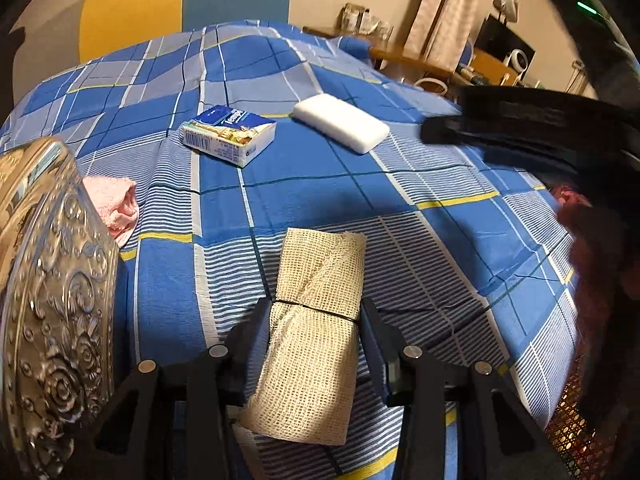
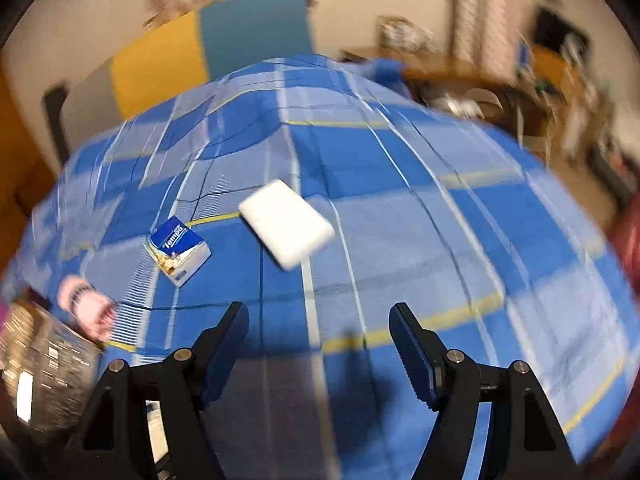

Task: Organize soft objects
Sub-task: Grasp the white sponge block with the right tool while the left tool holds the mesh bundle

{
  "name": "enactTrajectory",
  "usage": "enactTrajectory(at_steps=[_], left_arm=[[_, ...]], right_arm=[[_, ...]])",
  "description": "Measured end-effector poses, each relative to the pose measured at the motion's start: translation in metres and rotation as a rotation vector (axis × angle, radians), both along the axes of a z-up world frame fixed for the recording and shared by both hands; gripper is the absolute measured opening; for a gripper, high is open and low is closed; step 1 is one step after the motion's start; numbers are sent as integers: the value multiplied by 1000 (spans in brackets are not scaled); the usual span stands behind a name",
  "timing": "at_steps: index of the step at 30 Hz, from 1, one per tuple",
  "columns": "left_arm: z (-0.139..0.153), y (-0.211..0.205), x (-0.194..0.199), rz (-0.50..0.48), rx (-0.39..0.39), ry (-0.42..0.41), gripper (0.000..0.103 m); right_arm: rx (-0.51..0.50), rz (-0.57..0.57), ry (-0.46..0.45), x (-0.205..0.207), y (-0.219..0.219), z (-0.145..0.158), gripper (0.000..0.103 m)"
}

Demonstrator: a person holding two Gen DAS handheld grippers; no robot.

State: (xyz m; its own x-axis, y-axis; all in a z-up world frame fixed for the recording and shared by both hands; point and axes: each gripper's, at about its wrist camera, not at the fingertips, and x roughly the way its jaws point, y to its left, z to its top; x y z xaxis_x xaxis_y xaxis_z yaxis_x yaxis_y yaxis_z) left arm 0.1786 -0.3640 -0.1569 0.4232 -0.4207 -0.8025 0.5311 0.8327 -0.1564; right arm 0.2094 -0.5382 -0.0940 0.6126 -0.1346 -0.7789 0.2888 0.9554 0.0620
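Left wrist view: the left gripper (image 1: 314,312) is pinching a rolled beige mesh cloth (image 1: 316,320), its two black fingers (image 1: 248,332) pressed against either side of the roll at the thin dark band tied round its middle. The roll lies lengthwise between the fingers, its far end reaching out past the tips over the blue checked bedspread (image 1: 400,208). Farther off on the spread, a blue and white tissue pack (image 1: 230,134) lies left of centre, and a white sponge block (image 1: 340,122) lies just to its right, apart from it. At the near left stands an embossed silver tin (image 1: 52,300), filling that edge of the frame. A pink towel (image 1: 116,206) shows beside it, partly hidden by the tin's rim. At the right, the right gripper (image 1: 500,124) comes in as a dark blurred shape above the spread, and something reddish (image 1: 572,208) lies below it, too dim to identify.

Right wrist view: the frame is motion-blurred. The right gripper (image 2: 318,320) has its fingers spread wide with nothing between them, only the bedspread (image 2: 440,240) beyond. The sponge block (image 2: 286,224) lies ahead in the middle distance, and the tissue pack (image 2: 178,250) is to its left and a little nearer. The pink towel (image 2: 90,308) sits at the near left, next to the silver tin (image 2: 44,364) at the frame's edge.
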Motion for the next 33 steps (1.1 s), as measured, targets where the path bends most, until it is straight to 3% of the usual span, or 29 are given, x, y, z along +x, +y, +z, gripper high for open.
enactTrajectory(at_steps=[2, 8, 14, 17, 18, 21, 28, 33], left_arm=[[-3, 1, -6, -20, -1, -49, 44], [-5, 6, -7, -15, -31, -65, 44], [-6, 6, -8, -18, -38, -78, 44], [-7, 7, -8, -19, -40, -80, 44], [-8, 7, -10, -19, -40, -81, 44], [-8, 7, -11, -20, -38, -79, 44], [-8, 7, -12, -26, -43, -74, 46], [-8, 7, -11, -30, -48, -68, 48]], right_arm=[[-54, 65, -1, 20, 2, -2, 88], [-110, 172, 71, 86, 1, -29, 88], [-86, 202, 139, 131, -8, -51, 84], [-71, 239, 159, 139, -6, -62, 75], [-66, 247, 165, 139, -5, -65, 68], [-22, 207, 147, 132, -7, -64, 62], [79, 124, 102, 77, -16, -33, 61], [190, -53, 86, 11, -22, -11, 62]])
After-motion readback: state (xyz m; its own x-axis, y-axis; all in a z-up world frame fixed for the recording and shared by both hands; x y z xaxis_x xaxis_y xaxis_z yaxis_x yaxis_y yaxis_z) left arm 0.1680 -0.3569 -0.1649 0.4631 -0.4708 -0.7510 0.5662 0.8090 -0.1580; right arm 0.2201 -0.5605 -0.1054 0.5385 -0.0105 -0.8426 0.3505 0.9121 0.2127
